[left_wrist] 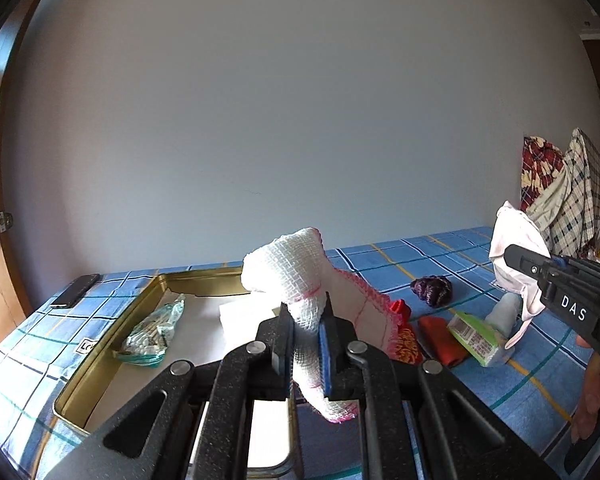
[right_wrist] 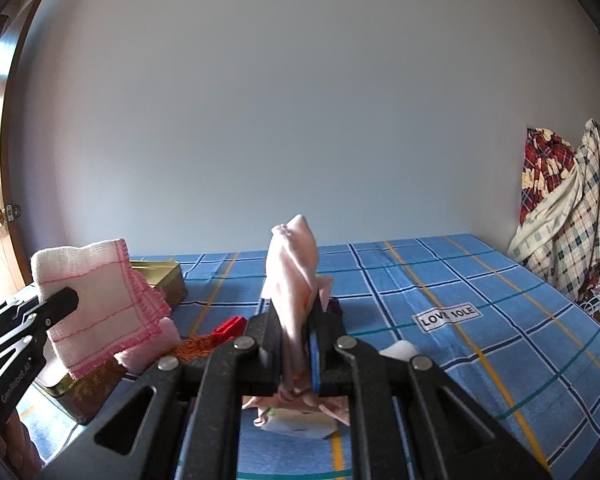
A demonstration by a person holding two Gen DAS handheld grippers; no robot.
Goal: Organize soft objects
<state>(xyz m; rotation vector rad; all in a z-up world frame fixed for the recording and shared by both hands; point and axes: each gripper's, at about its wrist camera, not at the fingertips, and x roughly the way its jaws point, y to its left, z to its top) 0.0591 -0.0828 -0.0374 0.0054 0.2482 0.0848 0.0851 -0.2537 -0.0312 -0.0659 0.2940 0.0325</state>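
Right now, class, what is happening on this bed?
A person is sorting soft things with two handheld grippers. The left gripper is shut on a white gauze cloth with pink edging, held up over the open gold tin. The right gripper is shut on a pale pink garment, lifted above the blue plaid sheet. A dark purple hair scrunchie lies loose there.
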